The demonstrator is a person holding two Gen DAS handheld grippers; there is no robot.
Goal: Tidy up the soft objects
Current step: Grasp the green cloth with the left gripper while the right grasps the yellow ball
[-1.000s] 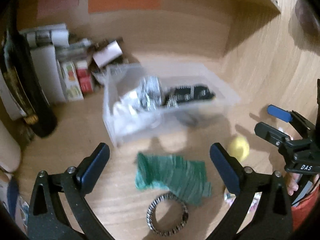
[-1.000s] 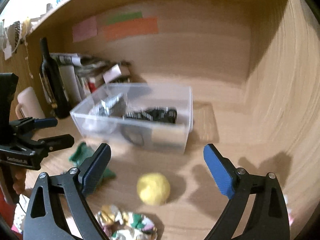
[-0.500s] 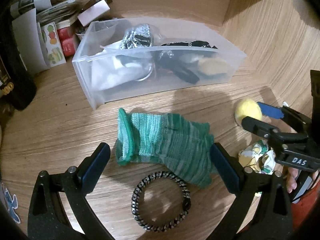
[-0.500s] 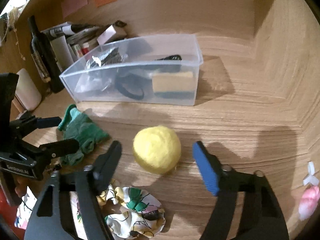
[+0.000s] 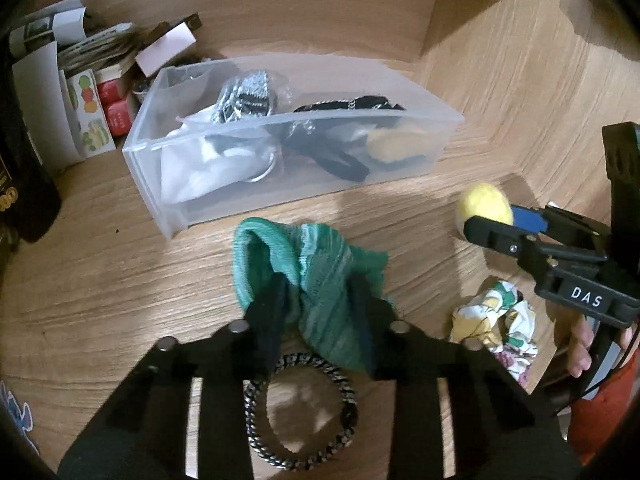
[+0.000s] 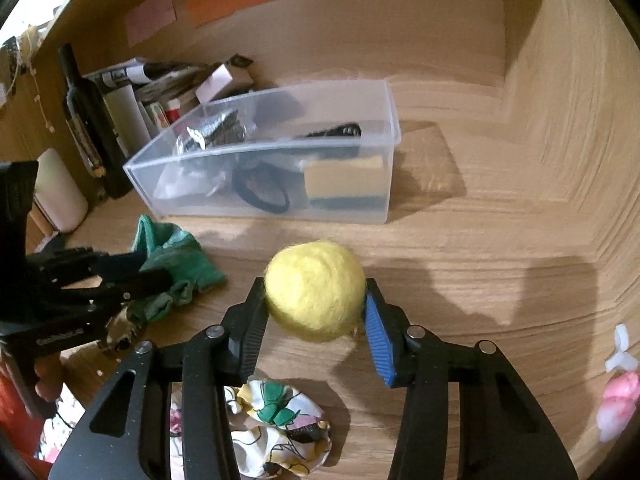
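Left gripper (image 5: 318, 304) is clamped on the green sock (image 5: 316, 276), bunched between its pads over the table (image 5: 120, 280). Right gripper (image 6: 316, 320) is closed against both sides of the yellow felt ball (image 6: 316, 290). The clear bin (image 6: 256, 204), holding assorted items, sits toward the table's back edge. A braided band (image 5: 300, 408) and a floral cloth (image 6: 276, 428) lie near the front edge.
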